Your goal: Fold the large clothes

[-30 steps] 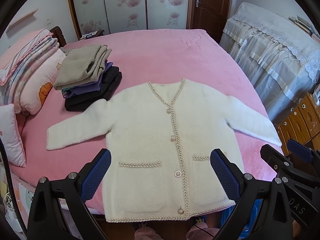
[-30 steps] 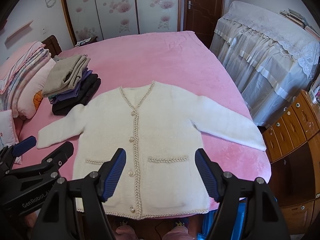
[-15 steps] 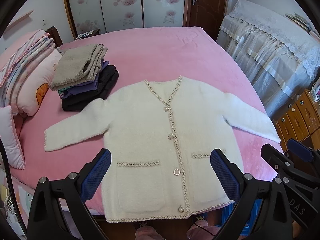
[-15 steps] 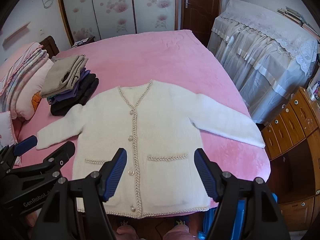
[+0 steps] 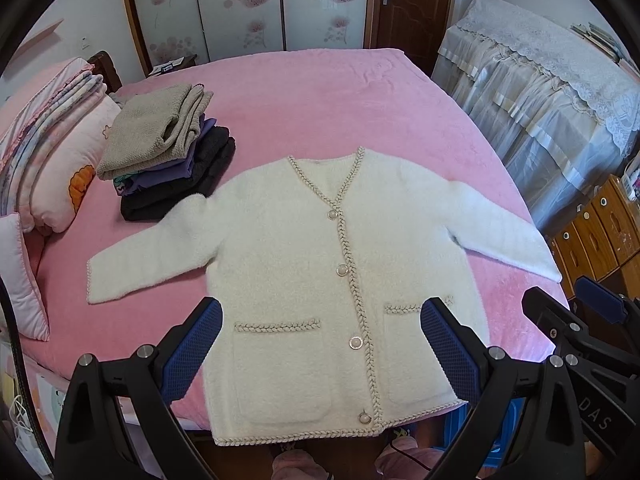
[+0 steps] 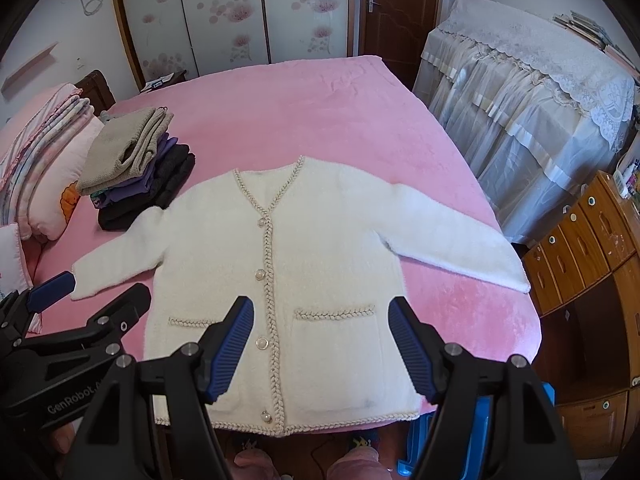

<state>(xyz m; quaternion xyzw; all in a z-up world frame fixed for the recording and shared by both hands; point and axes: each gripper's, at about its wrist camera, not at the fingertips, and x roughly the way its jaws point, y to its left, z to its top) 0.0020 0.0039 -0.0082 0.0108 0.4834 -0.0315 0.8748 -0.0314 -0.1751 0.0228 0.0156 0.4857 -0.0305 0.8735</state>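
A fluffy white cardigan (image 5: pixel 304 264) with braided trim and several buttons lies flat, face up and buttoned, on the pink bed (image 5: pixel 320 104). Both sleeves are spread out to the sides and its hem is at the near edge. It also shows in the right wrist view (image 6: pixel 320 256). My left gripper (image 5: pixel 320 344) is open and empty, held above the hem and pockets. My right gripper (image 6: pixel 322 340) is open and empty above the right pocket. Each gripper shows at the edge of the other's view, the right gripper (image 5: pixel 576 312) and the left gripper (image 6: pixel 96 296).
A stack of folded clothes (image 5: pixel 164 152) sits on the bed at the cardigan's left shoulder. Pillows and folded quilts (image 5: pixel 44 148) lie at far left. A lace-covered piece of furniture (image 5: pixel 540 92) and wooden drawers (image 5: pixel 600 228) stand to the right of the bed.
Both grippers have moved slightly forward and up over the cardigan, which sits a little lower in the views. The cardigan itself has not moved.
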